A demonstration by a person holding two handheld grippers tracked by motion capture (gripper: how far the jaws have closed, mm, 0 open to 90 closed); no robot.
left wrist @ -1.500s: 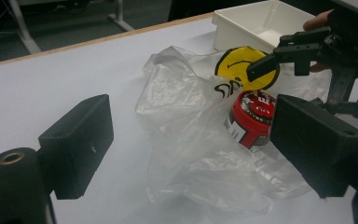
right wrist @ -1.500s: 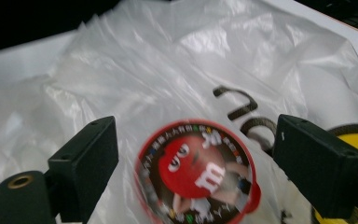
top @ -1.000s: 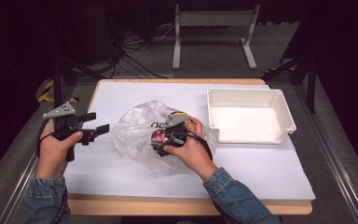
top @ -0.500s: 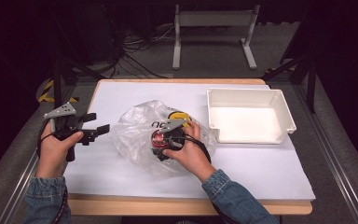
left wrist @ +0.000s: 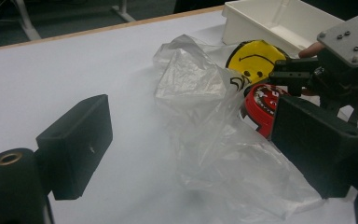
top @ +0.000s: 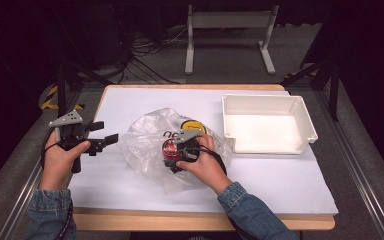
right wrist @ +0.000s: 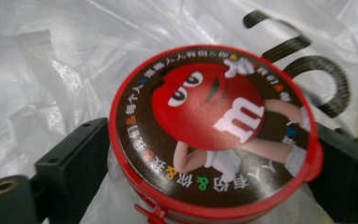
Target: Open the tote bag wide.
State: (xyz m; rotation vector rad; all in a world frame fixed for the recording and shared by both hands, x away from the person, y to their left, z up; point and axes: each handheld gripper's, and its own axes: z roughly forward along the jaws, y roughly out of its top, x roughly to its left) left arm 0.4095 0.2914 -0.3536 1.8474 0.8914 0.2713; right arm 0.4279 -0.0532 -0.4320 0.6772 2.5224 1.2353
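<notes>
Our right hand-held gripper [top: 172, 154] sits over the middle of the tabletop [top: 145, 102], its two black jaws closed on either side of the round red candy tin with the cartoon lid [right wrist: 212, 135]; the jaws press the tin's rim from left and right in the right gripper view. That tin lies on the crumpled clear plastic bag [top: 147, 145], with a round yellow smiley-face disc [top: 192, 125] just behind it, partly covered by the plastic. We judge the coming move to be a lift towards the white rectangular plastic tray [top: 300, 107], which stands to the right of the tin and slightly farther back, well apart from the bag. Being round, the tin has no long axis to align. Our left hand-held gripper [top: 102, 139] hovers just left of the bag with its jaws spread wide and nothing between them, pointing towards the plastic.
</notes>
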